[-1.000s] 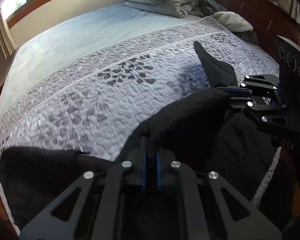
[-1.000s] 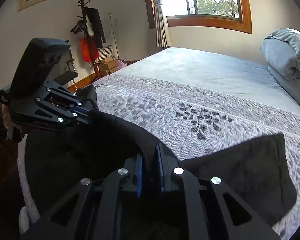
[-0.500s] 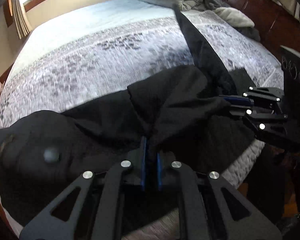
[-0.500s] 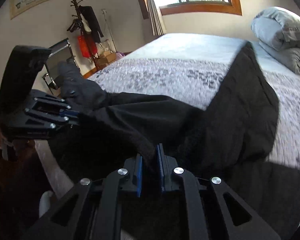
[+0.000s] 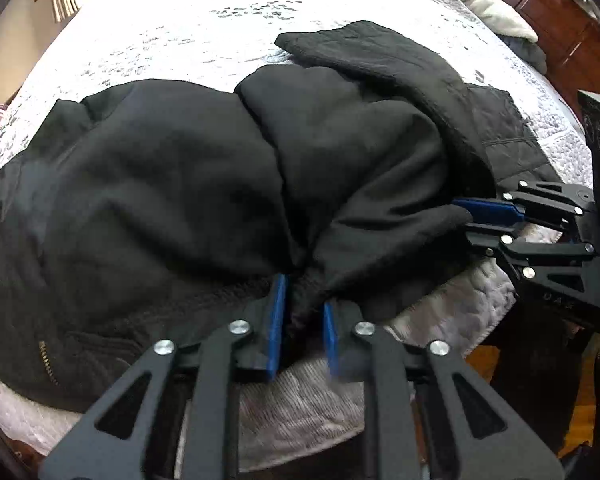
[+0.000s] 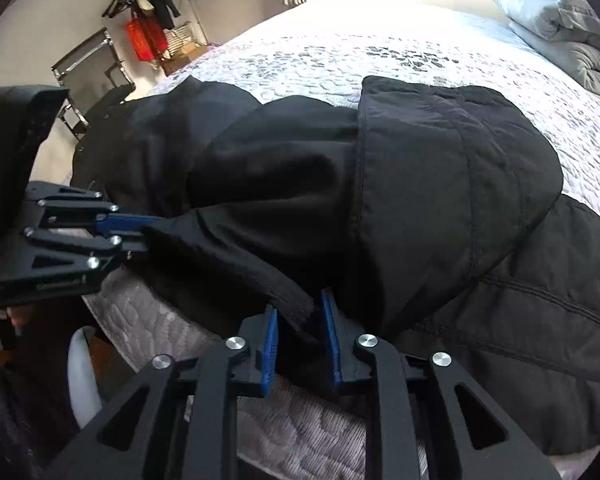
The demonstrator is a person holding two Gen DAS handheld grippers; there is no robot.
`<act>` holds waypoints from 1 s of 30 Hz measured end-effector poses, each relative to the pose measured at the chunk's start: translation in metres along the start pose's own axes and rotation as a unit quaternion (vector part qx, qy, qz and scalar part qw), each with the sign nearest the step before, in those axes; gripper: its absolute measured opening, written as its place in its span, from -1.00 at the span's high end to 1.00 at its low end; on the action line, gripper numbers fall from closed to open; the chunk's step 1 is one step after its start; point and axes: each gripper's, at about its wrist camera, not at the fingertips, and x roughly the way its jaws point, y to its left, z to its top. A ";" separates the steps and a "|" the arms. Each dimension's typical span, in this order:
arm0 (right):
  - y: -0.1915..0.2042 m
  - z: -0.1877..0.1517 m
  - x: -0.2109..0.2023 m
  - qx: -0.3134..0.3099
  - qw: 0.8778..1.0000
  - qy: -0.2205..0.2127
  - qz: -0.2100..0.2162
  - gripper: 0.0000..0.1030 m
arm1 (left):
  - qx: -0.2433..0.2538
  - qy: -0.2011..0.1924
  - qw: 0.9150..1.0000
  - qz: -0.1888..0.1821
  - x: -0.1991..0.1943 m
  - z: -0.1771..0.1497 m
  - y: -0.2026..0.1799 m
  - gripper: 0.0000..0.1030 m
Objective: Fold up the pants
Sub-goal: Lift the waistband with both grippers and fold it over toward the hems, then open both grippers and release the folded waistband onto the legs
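Left gripper jaws have just been opening; pads now stand apart with a bunch of black cloth loose between them, no clamp visible. Right gripper same: jaws have just been opening, hemmed edge of the cloth sits in the gap, pads not pressing. Both are at the near edge of the bed.

Pants lie across the quilt close to the near edge, doubled over: one layer thrown on top of the other, a leg end pointing toward the far side. A zip shows low on the left in the left wrist view.

Status, my read: first fold laid down and being released. Not tidy; top layer is puffed and creased, edges don't line up, and the part by the right gripper hangs toward the mattress edge. Left to do: flatten, square the edges, probably one more fold.

Around: folded duvet and pillows at the head of the bed, well apart from the pants. Wooden headboard on the right of the left wrist view. Coat stand and a chair beyond the bed, off the work area.

In the way: nothing on the quilt near the pants. Only risks I see are cloth snagging on the pads as the grippers pull back, and the overhanging bit sliding off the bed.
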 end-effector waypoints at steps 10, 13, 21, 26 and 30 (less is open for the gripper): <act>0.001 0.039 -0.077 0.043 0.996 -0.079 0.021 -0.53 | -0.116 -0.047 0.990 -0.068 -0.063 0.006 0.041 -0.59; -0.013 0.078 -0.057 0.072 0.994 -0.060 -0.063 -0.48 | -0.127 -0.066 0.990 0.015 -0.064 0.013 0.051 -0.60; -0.044 0.149 0.064 0.137 0.974 0.032 -0.179 -0.26 | -0.138 -0.071 0.982 0.107 -0.054 0.014 0.082 -0.68; -0.049 0.157 0.106 0.129 0.945 0.070 -0.292 -0.26 | -0.150 -0.069 0.983 0.083 -0.054 0.007 0.092 -0.72; -0.066 0.158 0.111 0.146 0.938 0.071 -0.306 0.36 | -0.153 -0.066 0.983 0.081 -0.048 0.007 0.092 -0.74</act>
